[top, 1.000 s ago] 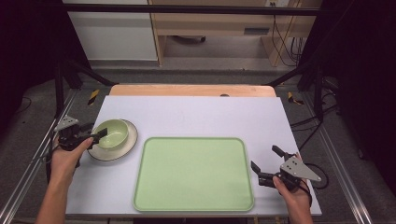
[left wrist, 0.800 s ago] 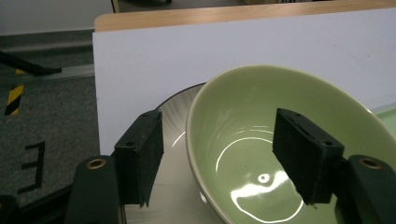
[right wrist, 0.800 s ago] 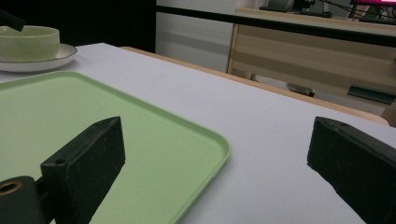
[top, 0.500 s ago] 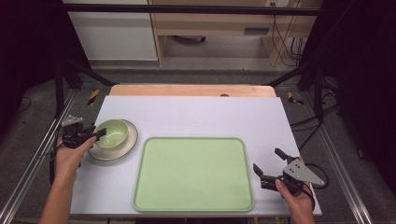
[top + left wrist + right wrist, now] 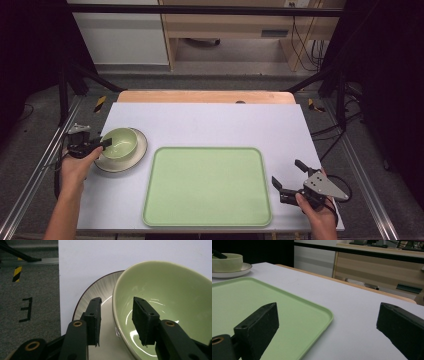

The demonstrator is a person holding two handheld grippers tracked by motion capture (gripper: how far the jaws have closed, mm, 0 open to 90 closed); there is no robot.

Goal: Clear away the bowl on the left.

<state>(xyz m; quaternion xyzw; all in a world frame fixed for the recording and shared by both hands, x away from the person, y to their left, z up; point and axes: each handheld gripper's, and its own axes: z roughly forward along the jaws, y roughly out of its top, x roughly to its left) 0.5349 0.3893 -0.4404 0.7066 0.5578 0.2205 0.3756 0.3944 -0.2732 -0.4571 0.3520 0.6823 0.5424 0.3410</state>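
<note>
In the left gripper view the left gripper (image 5: 116,322) is seen astride the near rim of the green bowl (image 5: 170,302): one jaw stands outside the wall over the striped plate (image 5: 97,293), the other inside. The jaws have just been closing, narrow now, a small gap still visible at the rim. The bowl, round and without a long axis, is shown mouth up. From the high view its place is given: on the plate (image 5: 135,157), at the table's (image 5: 215,120) left edge, beside the green tray (image 5: 207,185). The right gripper (image 5: 292,177) is held wide apart, empty, at the tray's right edge
</note>
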